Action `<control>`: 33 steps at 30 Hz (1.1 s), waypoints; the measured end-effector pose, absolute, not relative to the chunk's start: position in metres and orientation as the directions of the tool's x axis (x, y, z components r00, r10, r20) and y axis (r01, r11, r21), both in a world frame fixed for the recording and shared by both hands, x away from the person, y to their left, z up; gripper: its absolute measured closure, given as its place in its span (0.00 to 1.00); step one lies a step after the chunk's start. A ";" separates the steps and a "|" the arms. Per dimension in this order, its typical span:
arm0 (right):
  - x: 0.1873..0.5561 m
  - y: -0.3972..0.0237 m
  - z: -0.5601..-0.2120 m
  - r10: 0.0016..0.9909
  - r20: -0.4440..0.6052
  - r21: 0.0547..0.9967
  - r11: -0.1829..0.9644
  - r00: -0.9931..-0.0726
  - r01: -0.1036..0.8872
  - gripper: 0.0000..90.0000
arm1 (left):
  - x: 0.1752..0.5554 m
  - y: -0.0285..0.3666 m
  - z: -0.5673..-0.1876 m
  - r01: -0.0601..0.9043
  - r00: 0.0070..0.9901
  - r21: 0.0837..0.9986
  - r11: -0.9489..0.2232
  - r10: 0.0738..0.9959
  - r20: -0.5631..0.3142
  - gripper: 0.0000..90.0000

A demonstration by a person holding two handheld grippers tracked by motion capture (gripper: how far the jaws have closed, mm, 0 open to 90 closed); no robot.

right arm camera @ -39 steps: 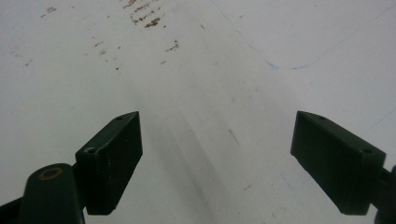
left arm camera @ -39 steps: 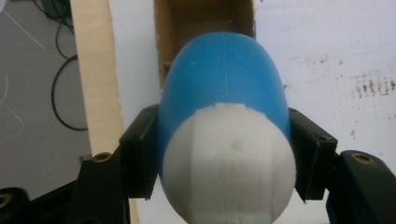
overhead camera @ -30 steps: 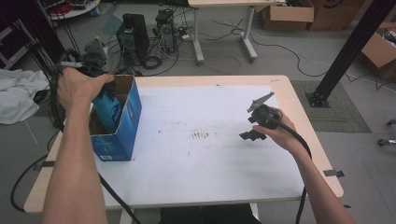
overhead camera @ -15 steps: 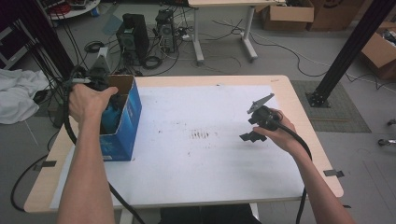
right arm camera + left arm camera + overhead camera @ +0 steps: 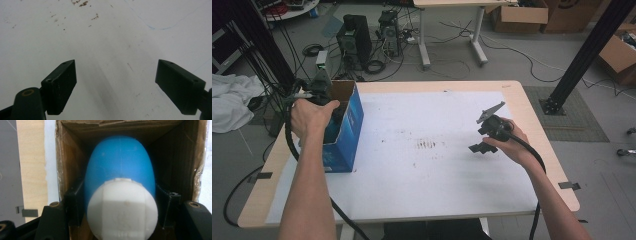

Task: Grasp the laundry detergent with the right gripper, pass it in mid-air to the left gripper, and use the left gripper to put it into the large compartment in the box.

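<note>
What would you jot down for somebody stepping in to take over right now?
Left tongs: shut on a blue-and-white bottle, white cap toward the camera, held inside the open cardboard mouth of the blue box.
Right tongs: open, holding nothing, hovering over the white table sheet.
Box: stands upright at the table's left edge.
Done: bottle gripped and brought into the box's opening.
Left: probably lower the bottle to the bottom, release it and draw the left tongs out. Whether the bottle already touches the bottom cannot be told.
</note>
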State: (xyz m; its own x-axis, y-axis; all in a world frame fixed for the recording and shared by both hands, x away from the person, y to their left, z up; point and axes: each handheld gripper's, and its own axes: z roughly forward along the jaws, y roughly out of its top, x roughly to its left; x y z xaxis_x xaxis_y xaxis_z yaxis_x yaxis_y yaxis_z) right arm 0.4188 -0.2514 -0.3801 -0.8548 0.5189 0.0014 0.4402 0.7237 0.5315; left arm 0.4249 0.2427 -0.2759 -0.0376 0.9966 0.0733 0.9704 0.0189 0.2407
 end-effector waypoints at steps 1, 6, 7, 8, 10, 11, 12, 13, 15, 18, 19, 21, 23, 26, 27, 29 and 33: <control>0.419 -0.251 -0.381 0.519 0.003 0.533 0.722 -0.855 0.440 0.19 | 0.424 0.244 -0.276 0.967 -0.048 0.253 0.028 0.996 0.070 0.42; 0.418 -0.250 -0.382 0.516 0.006 0.529 0.725 -0.857 0.440 0.19 | 0.424 0.243 -0.276 0.969 -0.039 0.247 0.021 0.997 0.071 0.42; 0.418 -0.250 -0.383 0.518 0.006 0.528 0.724 -0.855 0.443 0.19 | 0.424 0.244 -0.277 0.969 -0.044 0.247 0.027 0.997 0.066 0.42; 0.418 -0.250 -0.383 0.518 0.006 0.530 0.724 -0.855 0.442 0.19 | 0.424 0.244 -0.276 0.968 -0.047 0.248 0.030 0.997 0.064 0.42; 0.418 -0.249 -0.383 0.518 0.008 0.530 0.723 -0.856 0.443 0.19 | 0.424 0.245 -0.277 0.968 -0.050 0.249 0.033 0.997 0.062 0.42; 0.417 -0.249 -0.382 0.517 0.009 0.529 0.724 -0.856 0.443 0.19 | 0.425 0.245 -0.277 0.969 -0.055 0.246 0.039 0.997 0.057 0.42; 0.417 -0.249 -0.382 0.519 0.010 0.528 0.723 -0.855 0.445 0.19 | 0.425 0.245 -0.277 0.969 -0.054 0.244 0.039 0.997 0.058 0.42; 0.417 -0.249 -0.382 0.518 0.009 0.529 0.723 -0.855 0.444 0.19 | 0.425 0.245 -0.277 0.969 -0.055 0.245 0.040 0.997 0.058 0.42; 0.417 -0.249 -0.382 0.518 0.009 0.530 0.723 -0.855 0.443 0.19 | 0.425 0.245 -0.277 0.968 -0.056 0.248 0.040 0.997 0.058 0.42; 0.416 -0.250 -0.382 0.518 0.009 0.529 0.723 -0.855 0.444 0.19 | 0.424 0.245 -0.277 0.967 -0.057 0.252 0.041 0.997 0.057 0.42; 0.416 -0.250 -0.382 0.518 0.008 0.530 0.723 -0.856 0.443 0.19 | 0.424 0.245 -0.277 0.967 -0.056 0.253 0.040 0.997 0.057 0.42; 0.416 -0.251 -0.383 0.518 0.009 0.529 0.723 -0.855 0.444 0.19 | 0.423 0.245 -0.277 0.966 -0.057 0.256 0.041 0.997 0.057 0.42; 0.416 -0.251 -0.383 0.518 0.010 0.529 0.723 -0.855 0.444 0.19 | 0.423 0.244 -0.277 0.965 -0.061 0.260 0.044 0.997 0.055 0.42; 0.416 -0.251 -0.383 0.518 0.010 0.528 0.724 -0.855 0.444 0.19 | 0.423 0.244 -0.277 0.962 -0.068 0.267 0.052 0.996 0.051 0.42; 0.416 -0.251 -0.383 0.519 0.009 0.528 0.724 -0.855 0.444 0.19 | 0.423 0.244 -0.277 0.961 -0.070 0.269 0.055 0.996 0.048 0.42; 0.416 -0.251 -0.383 0.518 0.010 0.528 0.724 -0.855 0.444 0.19 | 0.422 0.245 -0.277 0.961 -0.070 0.271 0.057 0.997 0.040 0.42; 0.415 -0.251 -0.382 0.518 0.010 0.528 0.724 -0.855 0.444 0.19 | 0.422 0.246 -0.277 0.960 -0.070 0.272 0.060 0.997 0.029 0.42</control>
State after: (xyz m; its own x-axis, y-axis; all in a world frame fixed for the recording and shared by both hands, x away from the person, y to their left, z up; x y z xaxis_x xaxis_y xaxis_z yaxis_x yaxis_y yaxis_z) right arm 0.4154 -0.2508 -0.3825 -0.8554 0.5179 0.0096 0.4441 0.7236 0.5284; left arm 0.4216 0.2465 -0.2767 -0.0702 0.9971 0.0285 0.9604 0.0599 0.2721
